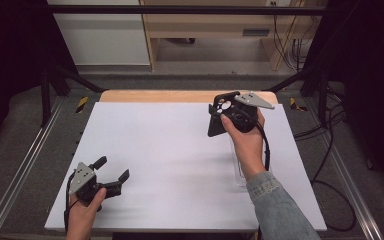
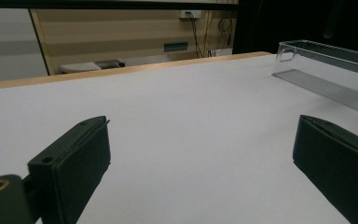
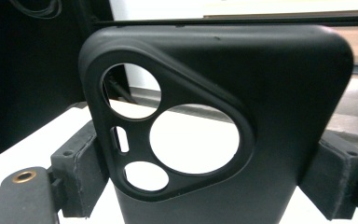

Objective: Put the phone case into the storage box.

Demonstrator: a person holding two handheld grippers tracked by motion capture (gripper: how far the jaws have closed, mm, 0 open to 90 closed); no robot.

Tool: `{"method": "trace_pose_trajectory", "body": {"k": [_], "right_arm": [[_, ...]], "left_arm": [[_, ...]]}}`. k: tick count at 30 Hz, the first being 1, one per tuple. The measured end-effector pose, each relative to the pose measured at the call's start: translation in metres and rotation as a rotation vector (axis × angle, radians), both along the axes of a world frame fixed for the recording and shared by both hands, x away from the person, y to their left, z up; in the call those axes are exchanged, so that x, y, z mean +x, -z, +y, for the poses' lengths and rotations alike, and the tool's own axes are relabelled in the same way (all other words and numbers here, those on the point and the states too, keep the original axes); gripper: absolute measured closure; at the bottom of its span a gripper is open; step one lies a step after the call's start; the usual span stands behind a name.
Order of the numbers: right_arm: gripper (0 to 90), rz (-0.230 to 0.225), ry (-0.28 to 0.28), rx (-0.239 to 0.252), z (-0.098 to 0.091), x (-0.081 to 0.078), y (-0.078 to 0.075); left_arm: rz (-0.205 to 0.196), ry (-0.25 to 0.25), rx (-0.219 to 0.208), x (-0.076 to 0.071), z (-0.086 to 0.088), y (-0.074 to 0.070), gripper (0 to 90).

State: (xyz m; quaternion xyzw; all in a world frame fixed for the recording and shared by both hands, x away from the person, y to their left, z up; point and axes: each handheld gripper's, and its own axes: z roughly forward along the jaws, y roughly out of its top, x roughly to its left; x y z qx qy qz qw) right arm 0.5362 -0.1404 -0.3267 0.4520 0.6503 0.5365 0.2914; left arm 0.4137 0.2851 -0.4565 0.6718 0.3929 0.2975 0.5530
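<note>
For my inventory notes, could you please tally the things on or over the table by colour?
Black: 3 - phone case, left gripper, right gripper shut on the case
Clear: 1 - plastic tray
Total: 4

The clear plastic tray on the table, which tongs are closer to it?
Right. The right tongs, gripping a black phone case, hang just above the clear tray's far end; the left tongs rest open, well off to its left.

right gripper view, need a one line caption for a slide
Right tool clamps a black phone case by its two edges, the camera cutouts facing the lens, above the white table.
</note>
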Motion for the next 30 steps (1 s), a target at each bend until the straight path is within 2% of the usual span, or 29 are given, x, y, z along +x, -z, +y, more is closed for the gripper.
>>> {"method": "trace_pose_trajectory", "body": {"k": [11, 22, 30], "right_arm": [[14.6, -0.019, 0.095, -0.034, -0.021, 0.025, 0.000], [14.6, 0.000, 0.172, -0.043, -0.041, 0.047, 0.012], [14.6, 0.007, 0.201, -0.062, -0.048, 0.060, 0.018]], "left_arm": [[-0.008, 0.000, 0.009, 0.000, 0.000, 0.000, 4.2], [-0.017, -0.002, 0.019, 0.001, 0.000, 0.002, 4.1], [-0.014, -0.005, 0.029, 0.003, 0.000, 0.004, 4.1]]}}
